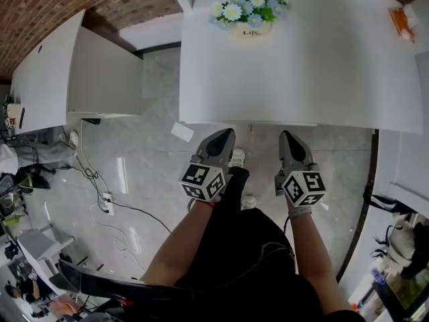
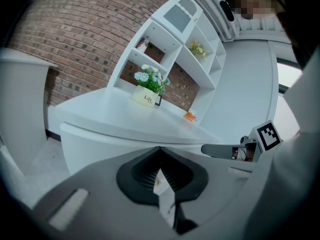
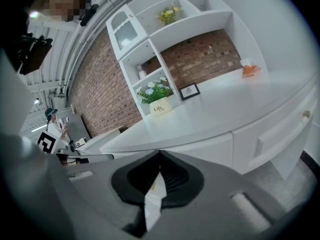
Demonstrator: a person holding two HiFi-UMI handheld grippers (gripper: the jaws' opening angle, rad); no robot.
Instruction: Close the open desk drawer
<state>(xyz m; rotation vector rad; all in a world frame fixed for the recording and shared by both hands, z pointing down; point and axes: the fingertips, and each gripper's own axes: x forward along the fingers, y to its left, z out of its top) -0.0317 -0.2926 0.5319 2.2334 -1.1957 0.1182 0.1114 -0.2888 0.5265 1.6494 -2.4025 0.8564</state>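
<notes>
Head view showed a person standing just in front of the white desk (image 1: pixel 322 72), both arms reaching towards its near edge. The left gripper (image 1: pixel 225 135) and the right gripper (image 1: pixel 287 135) were held side by side, near that edge but clear of it, their tips pointing at the desk. Each carried its marker cube (image 1: pixel 202 180) at the end away from the desk.

Left gripper view showed that gripper's jaws drawn together at the tips, with only a thin sliver of light between the dark pads and nothing held there. Right gripper view showed the same for the other gripper: jaws closed to a slit and empty.

A flower pot (image 1: pixel 251 19) with white and blue blooms stood at the desk's far edge, and a small orange thing (image 1: pixel 401 20) lay near its far right corner. A small picture frame (image 3: pixel 190 90) sat beside the pot. A white shelf unit (image 3: pixel 165 39) rose from the back of the desk against a brick wall (image 3: pixel 100 84).

The drawer front (image 3: pixel 272 139), with its recessed handle, lay under the desk top, to the right of where the grippers pointed. From these angles I could not tell whether it stood out from the desk or sat flush.

Left of the desk, cables (image 1: pixel 100 193) trailed over the pale floor.
</notes>
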